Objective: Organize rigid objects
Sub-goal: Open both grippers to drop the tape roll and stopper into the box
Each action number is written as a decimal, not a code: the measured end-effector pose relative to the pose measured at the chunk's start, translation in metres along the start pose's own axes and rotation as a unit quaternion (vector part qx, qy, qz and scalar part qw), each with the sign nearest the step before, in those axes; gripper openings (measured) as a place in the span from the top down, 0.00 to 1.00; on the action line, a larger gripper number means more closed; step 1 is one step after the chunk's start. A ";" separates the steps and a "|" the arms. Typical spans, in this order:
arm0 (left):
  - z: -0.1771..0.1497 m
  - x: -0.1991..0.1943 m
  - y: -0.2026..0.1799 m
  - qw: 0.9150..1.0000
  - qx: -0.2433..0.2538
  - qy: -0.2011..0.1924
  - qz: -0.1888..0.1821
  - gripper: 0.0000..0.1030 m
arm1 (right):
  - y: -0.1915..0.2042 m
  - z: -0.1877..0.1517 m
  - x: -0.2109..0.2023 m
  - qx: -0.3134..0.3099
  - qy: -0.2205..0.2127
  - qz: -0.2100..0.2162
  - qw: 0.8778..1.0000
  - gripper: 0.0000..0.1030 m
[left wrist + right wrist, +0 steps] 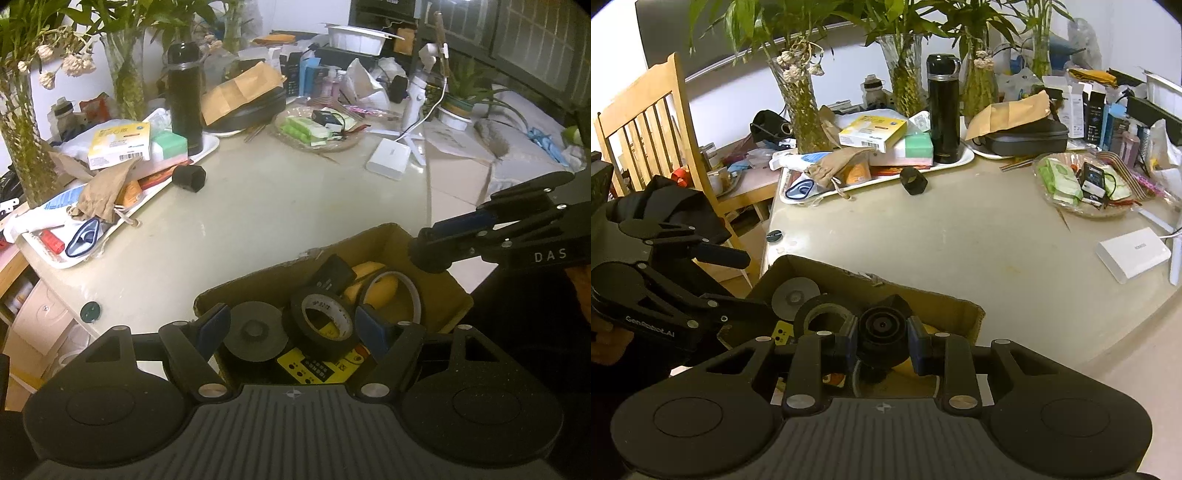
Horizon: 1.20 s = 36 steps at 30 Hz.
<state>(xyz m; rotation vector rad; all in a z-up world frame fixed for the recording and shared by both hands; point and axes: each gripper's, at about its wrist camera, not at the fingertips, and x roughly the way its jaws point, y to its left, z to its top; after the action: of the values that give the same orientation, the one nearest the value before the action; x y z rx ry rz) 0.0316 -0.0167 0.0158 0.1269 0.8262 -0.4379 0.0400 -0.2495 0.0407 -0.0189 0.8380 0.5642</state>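
Cardboard box [964,314] sits directly beneath my right gripper [882,338], jaws pinching a black round-faced part [882,326] above it; my left gripper [291,325] hangs over the box's other end, jaws spread and empty, both on the counter [960,243].

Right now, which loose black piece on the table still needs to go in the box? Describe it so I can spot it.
Start at the long white tray along the table's far edge, where the tall black flask stands. Just in front of the tray's near rim, alone on the bare tabletop, lies the small black hexagonal block. Unlike the flask, it is squat, faceted, lies on its side and has a hole in one end.
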 end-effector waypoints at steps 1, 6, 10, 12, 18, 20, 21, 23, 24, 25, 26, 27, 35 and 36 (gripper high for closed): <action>0.000 0.000 0.000 1.000 -0.001 0.001 0.002 0.28 | 0.002 0.001 0.000 -0.002 0.000 0.001 1.000 0.70; -0.002 -0.001 0.001 1.000 -0.006 0.005 0.004 0.28 | 0.006 0.005 0.003 -0.008 0.009 0.005 1.000 0.70; -0.003 -0.002 0.001 1.000 -0.009 0.009 0.010 0.28 | 0.008 0.002 0.019 -0.013 0.056 -0.011 0.998 0.40; -0.003 -0.002 0.003 1.000 -0.011 0.012 0.012 0.28 | 0.009 -0.001 0.025 -0.019 0.066 -0.021 0.997 0.35; -0.005 0.000 0.006 0.999 -0.015 0.024 0.018 0.28 | 0.010 -0.007 0.032 -0.024 0.090 -0.043 0.995 0.06; -0.005 -0.001 0.006 0.999 -0.015 0.025 0.017 0.28 | 0.012 -0.006 0.032 -0.028 0.090 -0.052 0.994 0.03; -0.005 -0.001 0.006 0.999 -0.014 0.027 0.017 0.28 | 0.012 -0.007 0.032 -0.029 0.090 -0.056 0.994 0.03; -0.006 -0.001 0.006 0.999 -0.013 0.029 0.017 0.28 | 0.012 -0.007 0.034 -0.030 0.094 -0.057 0.993 0.03; -0.006 -0.001 0.006 0.999 -0.013 0.031 0.017 0.28 | 0.012 -0.007 0.035 -0.028 0.098 -0.059 0.993 0.03; -0.006 0.000 0.007 0.999 -0.014 0.033 0.017 0.28 | 0.011 -0.007 0.036 -0.027 0.102 -0.062 0.993 0.03; -0.006 0.000 0.008 0.999 -0.015 0.035 0.018 0.28 | 0.010 -0.008 0.037 -0.025 0.104 -0.064 0.992 0.03; -0.006 0.001 0.008 0.999 -0.016 0.037 0.018 0.28 | 0.010 -0.008 0.037 -0.024 0.106 -0.065 0.992 0.03; -0.006 0.004 0.007 0.999 -0.014 0.044 0.004 0.28 | 0.004 -0.006 0.041 -0.006 0.114 -0.074 0.991 0.03; -0.006 0.005 0.007 0.999 -0.013 0.045 0.002 0.28 | 0.004 -0.006 0.041 -0.006 0.115 -0.073 0.991 0.03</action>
<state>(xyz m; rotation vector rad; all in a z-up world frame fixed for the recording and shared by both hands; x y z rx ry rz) 0.0336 -0.0102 0.0076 0.1244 0.9197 -0.4191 0.0557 -0.2285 0.0078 -0.1582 1.0481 0.4341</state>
